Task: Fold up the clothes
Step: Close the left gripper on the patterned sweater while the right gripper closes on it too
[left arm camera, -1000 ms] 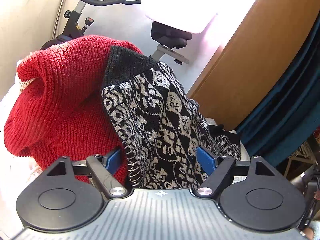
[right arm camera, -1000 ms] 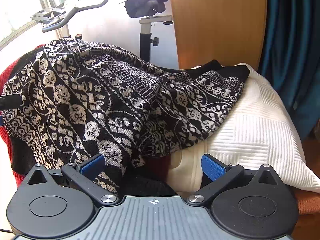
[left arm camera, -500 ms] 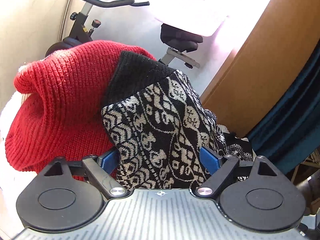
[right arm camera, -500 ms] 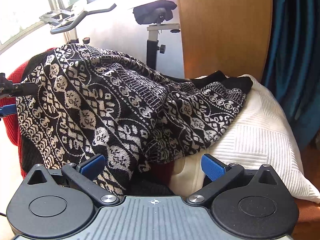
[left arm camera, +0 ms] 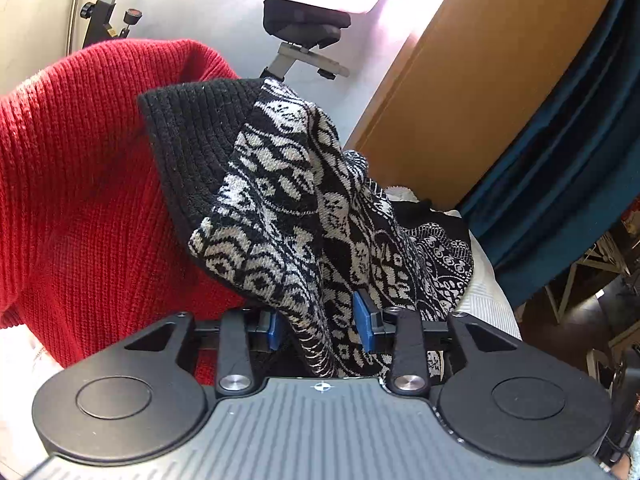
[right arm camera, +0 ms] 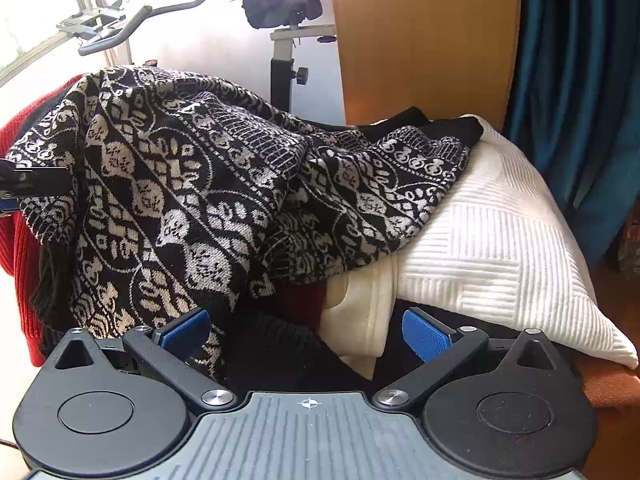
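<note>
Grip: left tool (left arm camera: pixel 320 322) was clamped on a hem fold of the patterned sweater (left arm camera: pixel 304 216), blue pads (left arm camera: pixel 362 316) pressed in from both sides; bite looked shallow, near the edge.
Free side: right tool (right arm camera: pixel 308 330) was spread apart, nothing between its pads, hovering at the near edge of the pile.
Sweater location: patterned sweater (right arm camera: pixel 208 184) lay draped over the heap, left end raised at the left tool, right end trailing onto the white pillow (right arm camera: pixel 492 240).
Neighbours: red sweater (left arm camera: pixel 80 184) sat just left of and partly under it, touching; a cream garment (right arm camera: pixel 360 304) poked out below on the near side.
Step, my read: separating the patterned piece from the pile before any fold.
Doing it well: right tool should take the matching hem or shoulder on the far-right end, single layer only, then both lift evenly.
Risk: knit snagging the red sweater and dragging it along; lift slowly, watch for it following.
Surface: no flat spot for folding was visible; can't tell where it would be laid.
</note>
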`<act>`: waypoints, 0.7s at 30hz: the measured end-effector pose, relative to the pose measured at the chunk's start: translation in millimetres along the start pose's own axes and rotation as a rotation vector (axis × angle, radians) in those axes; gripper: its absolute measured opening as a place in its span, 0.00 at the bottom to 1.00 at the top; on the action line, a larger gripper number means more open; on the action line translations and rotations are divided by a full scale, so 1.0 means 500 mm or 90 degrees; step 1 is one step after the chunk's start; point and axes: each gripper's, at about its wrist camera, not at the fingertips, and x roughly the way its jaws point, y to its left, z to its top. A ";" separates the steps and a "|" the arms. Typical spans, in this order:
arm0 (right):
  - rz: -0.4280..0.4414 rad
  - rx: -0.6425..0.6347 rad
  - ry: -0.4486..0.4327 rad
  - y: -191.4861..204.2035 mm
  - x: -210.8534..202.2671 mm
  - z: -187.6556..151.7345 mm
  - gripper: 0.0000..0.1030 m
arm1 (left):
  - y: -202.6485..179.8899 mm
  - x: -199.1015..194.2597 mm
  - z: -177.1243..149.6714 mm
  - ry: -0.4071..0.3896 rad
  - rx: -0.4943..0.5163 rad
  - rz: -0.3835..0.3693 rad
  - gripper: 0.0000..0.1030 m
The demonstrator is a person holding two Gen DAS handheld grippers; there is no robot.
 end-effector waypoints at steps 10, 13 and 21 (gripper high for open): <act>0.038 -0.004 0.009 -0.005 -0.007 -0.026 0.99 | -0.023 -0.103 -0.027 -0.084 0.025 0.045 0.10; 0.080 -0.019 -0.012 0.016 -0.004 -0.022 0.99 | -0.027 -0.180 -0.035 -0.130 0.010 0.003 0.09; 0.129 -0.064 -0.004 0.065 0.032 0.000 0.44 | -0.035 -0.232 -0.053 -0.146 -0.031 -0.024 0.06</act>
